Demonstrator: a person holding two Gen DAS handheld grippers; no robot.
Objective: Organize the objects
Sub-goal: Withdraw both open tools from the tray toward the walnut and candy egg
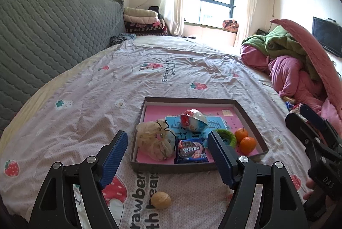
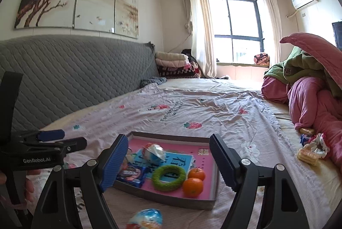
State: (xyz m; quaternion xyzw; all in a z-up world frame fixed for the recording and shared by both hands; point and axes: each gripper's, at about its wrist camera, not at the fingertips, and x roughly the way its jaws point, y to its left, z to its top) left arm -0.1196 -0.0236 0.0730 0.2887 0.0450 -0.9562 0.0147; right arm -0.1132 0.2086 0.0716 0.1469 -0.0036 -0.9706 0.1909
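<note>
A shallow grey tray [image 1: 198,100] with a pink lining lies on the bed. It holds a mesh pouch [image 1: 154,141], a white-and-red snack packet [image 1: 193,120], a blue cookie pack [image 1: 191,151], a green ring [image 2: 168,177] and two oranges [image 2: 192,186]. A walnut [image 1: 160,199] lies on the sheet in front of the tray. Another white-and-blue packet [image 2: 146,218] lies just before the tray's near edge. My left gripper [image 1: 166,137] hovers open before the tray, nothing between its pads. My right gripper [image 2: 168,139] is open and empty too, to the right of the left one.
The strawberry-print sheet [image 1: 149,70] stretches far behind the tray. A grey quilted headboard [image 1: 53,32] runs along the left. Piled pink and green blankets [image 2: 310,100] fill the right side, with small wrapped snacks [image 2: 307,156] at their foot. Folded bedding [image 1: 143,19] is stacked by the window.
</note>
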